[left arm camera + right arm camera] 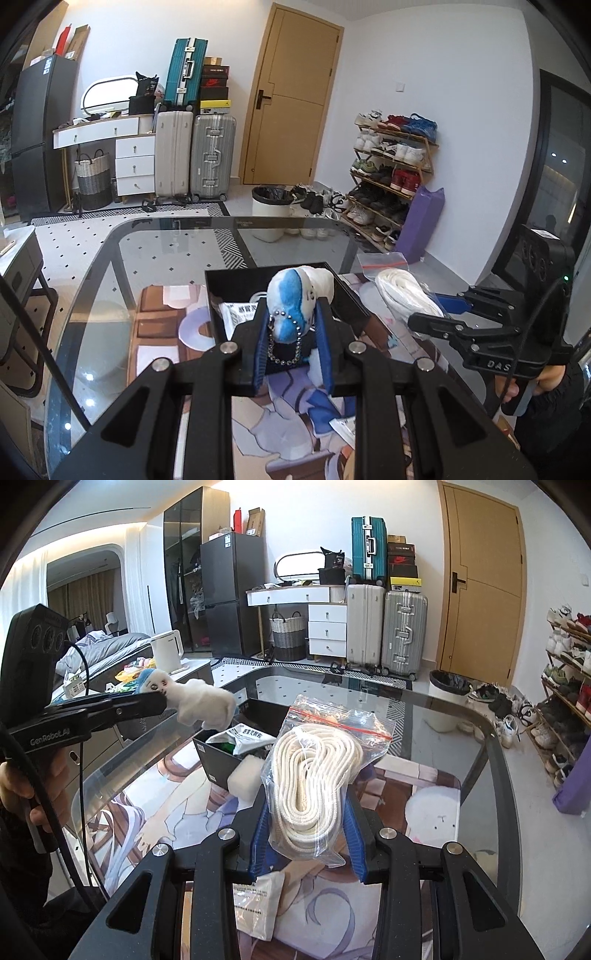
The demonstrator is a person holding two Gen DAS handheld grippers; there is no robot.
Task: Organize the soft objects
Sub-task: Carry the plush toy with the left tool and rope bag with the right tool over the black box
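"GenRobot.AI" reads along left gripper (166, 701), clamped on plush toy (295, 302); "DAS" on right gripper (308, 834), clamped on bagged rope (314, 768). Both angled downward, black box (218, 753) ahead.

The plush toy (293, 306) sits between the left gripper (293, 325) fingers, above the box (236, 280) — the bagged rope (314, 775) sits between the right gripper (308, 834) fingers, right of that box, over the table (166, 236).
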